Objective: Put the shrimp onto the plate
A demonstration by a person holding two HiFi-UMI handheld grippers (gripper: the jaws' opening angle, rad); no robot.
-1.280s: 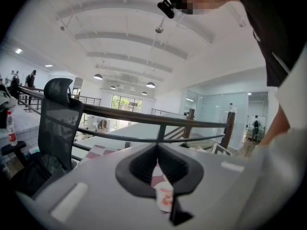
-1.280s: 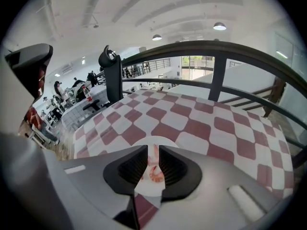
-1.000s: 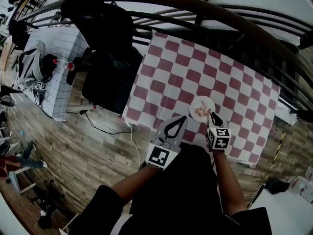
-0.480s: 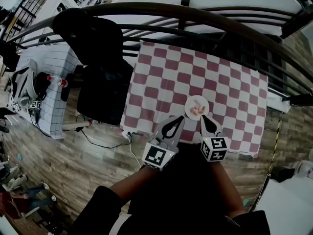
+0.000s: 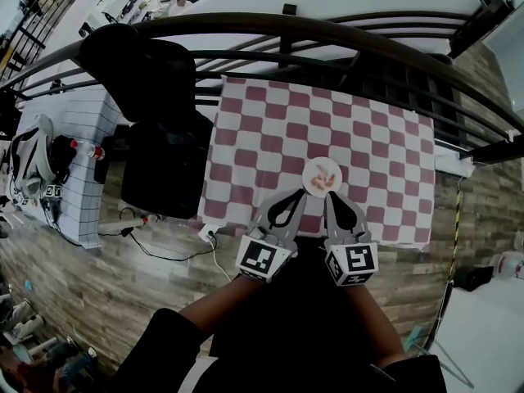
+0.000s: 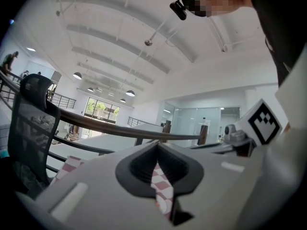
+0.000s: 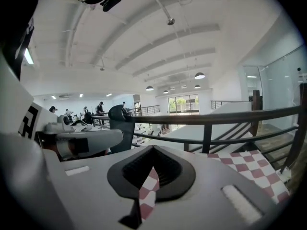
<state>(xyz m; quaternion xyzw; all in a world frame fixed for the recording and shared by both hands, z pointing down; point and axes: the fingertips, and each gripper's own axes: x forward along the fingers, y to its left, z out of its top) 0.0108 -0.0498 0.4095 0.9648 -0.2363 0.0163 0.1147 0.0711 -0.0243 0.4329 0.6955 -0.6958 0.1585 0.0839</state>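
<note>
The shrimp (image 5: 322, 178), a few pink pieces, lie on a small white plate (image 5: 321, 163) near the front of the red-and-white checkered table (image 5: 270, 137). My left gripper (image 5: 301, 196) is shut and empty, with its tips just left of the plate's near rim. My right gripper (image 5: 330, 196) is shut and empty too, its tips just short of the plate. In the left gripper view the left gripper (image 6: 158, 145) is tilted upward at the ceiling. In the right gripper view the right gripper (image 7: 153, 150) points level toward the railing, and checkered cloth (image 7: 249, 166) shows at the right.
A dark curved railing (image 5: 286, 27) runs behind the table. A black office chair (image 5: 155, 137) stands at the table's left. Further left is a white gridded table (image 5: 78, 129) with gear on it. A white cable (image 5: 217, 248) lies on the wooden floor.
My right gripper has drawn back from the plate and its jaws have shut with nothing in them. The shrimp stay on the plate. The left gripper kept its place beside it.
</note>
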